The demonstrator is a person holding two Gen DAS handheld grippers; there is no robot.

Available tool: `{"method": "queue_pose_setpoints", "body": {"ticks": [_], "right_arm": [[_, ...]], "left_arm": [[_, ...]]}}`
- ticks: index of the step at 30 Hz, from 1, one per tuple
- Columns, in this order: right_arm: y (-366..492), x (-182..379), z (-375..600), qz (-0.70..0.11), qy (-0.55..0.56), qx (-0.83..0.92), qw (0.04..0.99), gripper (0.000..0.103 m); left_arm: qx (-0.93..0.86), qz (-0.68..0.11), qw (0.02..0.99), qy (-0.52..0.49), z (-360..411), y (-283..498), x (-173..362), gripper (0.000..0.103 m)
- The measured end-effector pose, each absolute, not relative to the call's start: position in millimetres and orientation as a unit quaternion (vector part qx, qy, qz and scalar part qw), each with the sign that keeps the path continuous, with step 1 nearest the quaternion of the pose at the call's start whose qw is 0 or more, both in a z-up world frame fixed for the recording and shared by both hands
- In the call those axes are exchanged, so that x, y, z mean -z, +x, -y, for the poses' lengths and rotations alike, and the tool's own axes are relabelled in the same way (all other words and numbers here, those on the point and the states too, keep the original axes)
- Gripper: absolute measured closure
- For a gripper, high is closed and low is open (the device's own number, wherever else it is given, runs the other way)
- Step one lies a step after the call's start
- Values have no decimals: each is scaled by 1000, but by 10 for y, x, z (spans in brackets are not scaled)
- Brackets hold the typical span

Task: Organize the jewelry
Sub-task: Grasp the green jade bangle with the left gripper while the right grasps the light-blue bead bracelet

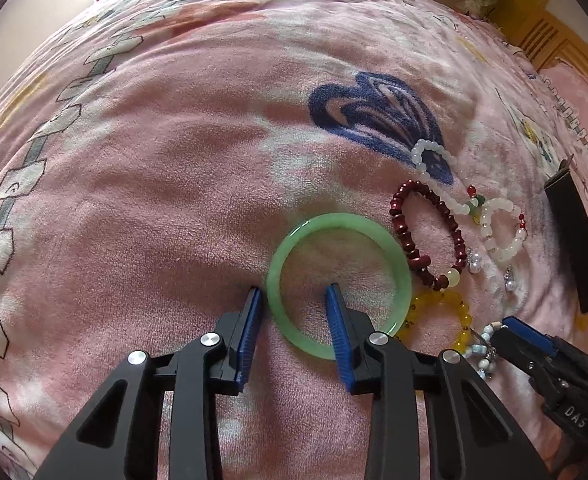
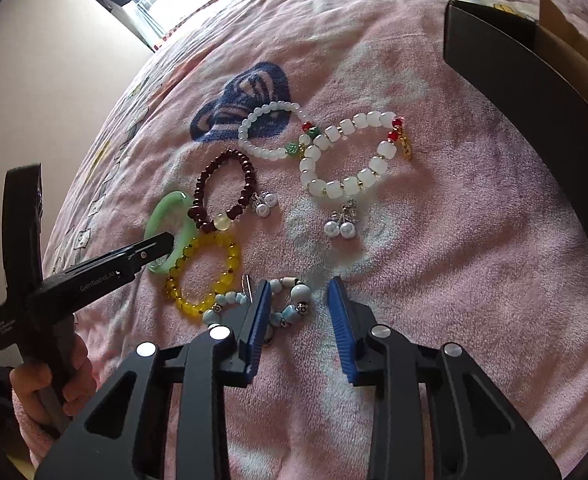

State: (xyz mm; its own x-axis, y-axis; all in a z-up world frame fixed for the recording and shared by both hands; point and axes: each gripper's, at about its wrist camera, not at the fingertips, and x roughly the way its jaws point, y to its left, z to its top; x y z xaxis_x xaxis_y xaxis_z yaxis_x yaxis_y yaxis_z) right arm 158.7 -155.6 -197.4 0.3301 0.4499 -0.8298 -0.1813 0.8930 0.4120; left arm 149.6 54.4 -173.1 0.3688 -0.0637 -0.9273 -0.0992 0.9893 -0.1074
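Left gripper (image 1: pixel 294 294) spread wide, straddling the near-left rim of the bangle (image 1: pixel 338 286): one finger outside the ring, one inside, nothing pinched yet. Right gripper (image 2: pixel 298 294) also agape, low over the blue bracelet (image 2: pixel 289 304), its left finger touching or just over the beads, gripping nothing.

Bangle lies flat on the blanket (image 1: pixel 153 200), hole up, so no long axis; rim under the fingers runs roughly away from the camera. Likely stone or glass: stiff, smooth, slippery, chippable, heavier than the bead strings. Best hold is across the rim wall right where the fingers sit, squeezed square so it can't squirt out.

Yellow bracelet (image 1: pixel 454 316) touches or slips under the bangle's near-right edge; may drag when lifted. Dark red bracelet (image 1: pixel 426 232) just beside its right. White bracelets (image 2: pixel 350 152) farther out, pearl earrings (image 2: pixel 340 228) near them. Black box (image 2: pixel 534 92) at far right, well apart, probably the destination.
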Motion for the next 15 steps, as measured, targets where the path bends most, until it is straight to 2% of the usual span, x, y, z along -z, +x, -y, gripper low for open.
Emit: {"method": "queue_pose_setpoints", "body": {"ticks": [3,7,15], "right_arm": [[1566,1975,1451,-536,101,-205,813,91],[1541,1959,1433,-530,98,-208,816,92],[1401,1540,1552,-488,130,-241,829,92]], "left_arm": [[-21,-561,824,-75,-581,1516,1709,83],[-31,-562,822,-81,-609,1535,1674,91],[-44,-545,833,-85,-537,1504,1457,93]]}}
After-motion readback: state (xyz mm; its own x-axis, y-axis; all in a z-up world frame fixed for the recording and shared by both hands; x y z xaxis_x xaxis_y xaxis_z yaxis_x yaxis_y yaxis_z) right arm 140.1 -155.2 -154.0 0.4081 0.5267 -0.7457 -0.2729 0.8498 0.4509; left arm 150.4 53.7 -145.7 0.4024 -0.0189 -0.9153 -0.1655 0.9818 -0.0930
